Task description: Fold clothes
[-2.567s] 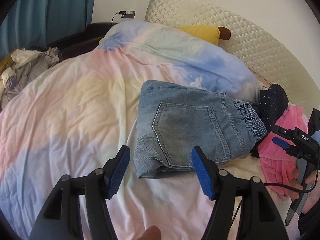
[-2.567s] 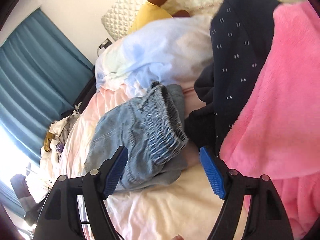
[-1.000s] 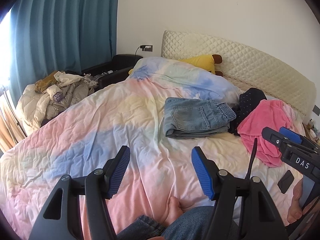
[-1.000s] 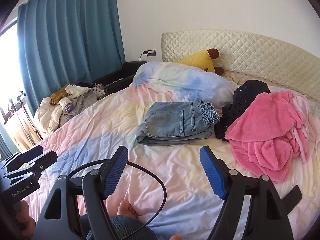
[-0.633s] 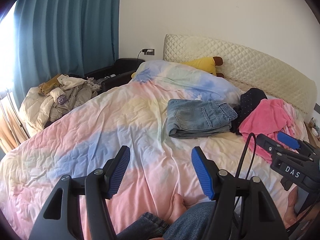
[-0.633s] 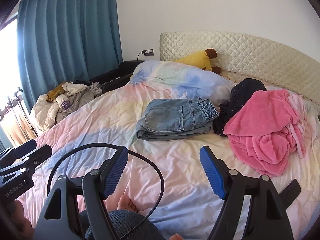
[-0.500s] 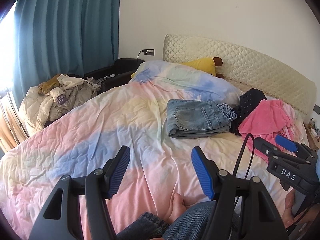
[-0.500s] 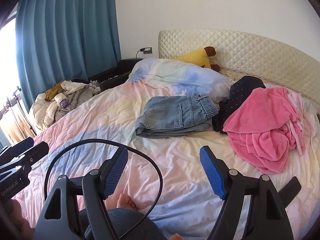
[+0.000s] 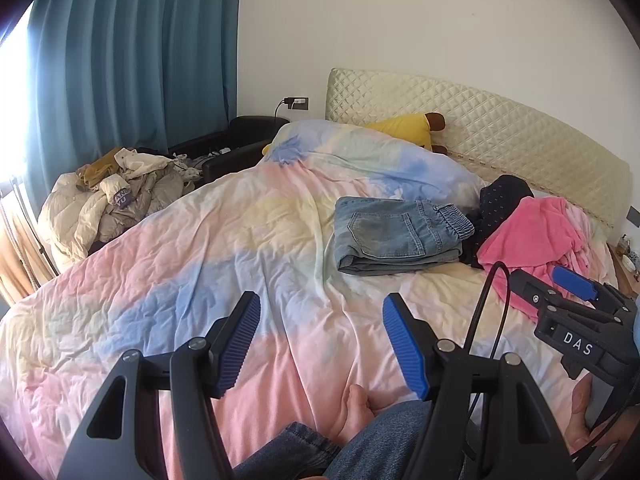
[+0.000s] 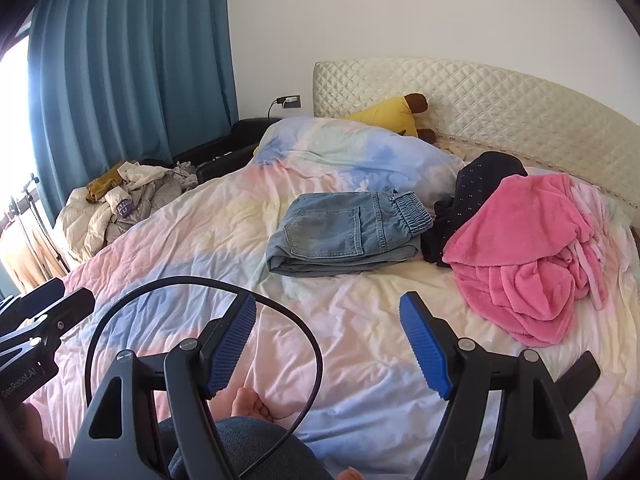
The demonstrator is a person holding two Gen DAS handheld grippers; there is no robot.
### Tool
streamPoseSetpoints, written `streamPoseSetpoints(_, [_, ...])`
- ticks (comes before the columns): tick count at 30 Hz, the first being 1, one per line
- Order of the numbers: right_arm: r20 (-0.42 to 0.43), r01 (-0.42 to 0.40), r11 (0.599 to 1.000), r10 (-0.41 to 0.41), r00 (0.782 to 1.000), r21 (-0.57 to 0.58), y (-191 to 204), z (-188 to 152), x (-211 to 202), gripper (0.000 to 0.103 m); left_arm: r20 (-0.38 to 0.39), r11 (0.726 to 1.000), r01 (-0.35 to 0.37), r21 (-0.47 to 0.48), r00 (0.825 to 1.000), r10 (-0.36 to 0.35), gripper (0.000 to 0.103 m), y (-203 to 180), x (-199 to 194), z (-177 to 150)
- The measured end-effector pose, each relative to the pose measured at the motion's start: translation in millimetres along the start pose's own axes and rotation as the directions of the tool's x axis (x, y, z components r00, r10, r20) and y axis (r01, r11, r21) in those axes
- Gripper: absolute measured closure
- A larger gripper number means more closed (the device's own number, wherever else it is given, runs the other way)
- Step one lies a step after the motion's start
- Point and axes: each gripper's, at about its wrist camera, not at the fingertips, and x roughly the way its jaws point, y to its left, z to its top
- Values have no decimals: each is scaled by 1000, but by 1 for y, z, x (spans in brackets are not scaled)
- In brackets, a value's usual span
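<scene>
In the left wrist view the left hand-held gripper (image 9: 320, 344) hangs empty with jaws apart over the foot of the bed (image 9: 180, 280), and the folded jeans (image 9: 394, 236) lie toward the headboard side, touching the dark garment (image 9: 500, 200). In the right wrist view the right hand-held gripper (image 10: 328, 344) is also apart and empty; the pink robe (image 10: 524, 248) is still a crumpled heap near the right edge. Its sleeves and hem are hidden, so a grasp may catch two layers, and the cable (image 10: 200, 284) could snag.

From my left tongs' camera I read "DAS" in white letters on the black body of my right tongs (image 9: 575, 292). From the right camera, my left tongs (image 10: 38, 312) carry white lettering that looks like "GenRobot.AI". A purple patch (image 9: 121, 197) in the clothes heap bears letters too blurred to read.
</scene>
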Motion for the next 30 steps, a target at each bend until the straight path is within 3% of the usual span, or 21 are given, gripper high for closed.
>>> streamPoseSetpoints(30, [11, 47, 999, -47, 999, -6, -2, -1, -1, 27, -6, 1000, -7, 1, 1000, 7, 37, -1, 1, -2])
